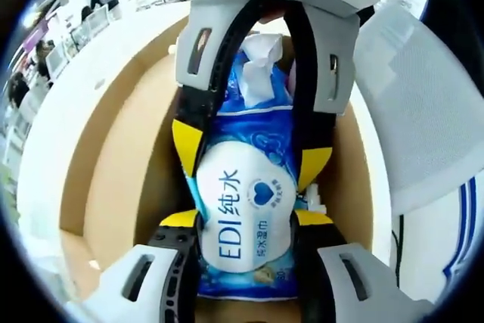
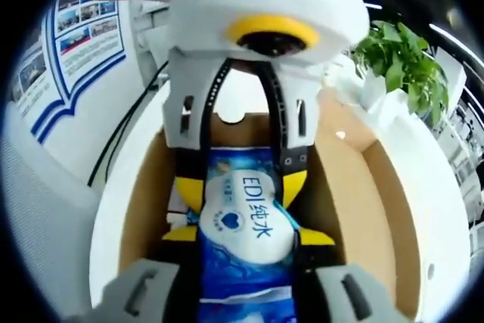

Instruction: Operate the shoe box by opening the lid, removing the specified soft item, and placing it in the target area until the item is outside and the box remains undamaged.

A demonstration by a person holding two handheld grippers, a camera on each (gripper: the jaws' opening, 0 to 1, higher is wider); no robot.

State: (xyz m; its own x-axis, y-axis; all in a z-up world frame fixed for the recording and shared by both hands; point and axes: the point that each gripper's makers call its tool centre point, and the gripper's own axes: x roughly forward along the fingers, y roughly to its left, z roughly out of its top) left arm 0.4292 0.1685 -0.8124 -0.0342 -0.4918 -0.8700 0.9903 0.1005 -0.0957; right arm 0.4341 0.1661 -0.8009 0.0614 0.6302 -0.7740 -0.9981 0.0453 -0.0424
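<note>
Both tools pinch the wipes pack inside the open shoe box.

Left tool (image 1: 246, 221) and right tool (image 2: 246, 236) clamp opposite ends of the wipes pack (image 1: 243, 225), labelled "EDI"; shoe box (image 1: 113, 164) walls stand close on both sides.

Wall posters (image 2: 79, 24), potted plant (image 2: 399, 66)

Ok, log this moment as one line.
lid: open | wipes pack: inside shoe box | left gripper: shut on pack | right gripper: shut on pack

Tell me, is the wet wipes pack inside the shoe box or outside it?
Inside: the wet wipes pack sits between the brown walls of the open shoe box, gripped from both ends.
</note>
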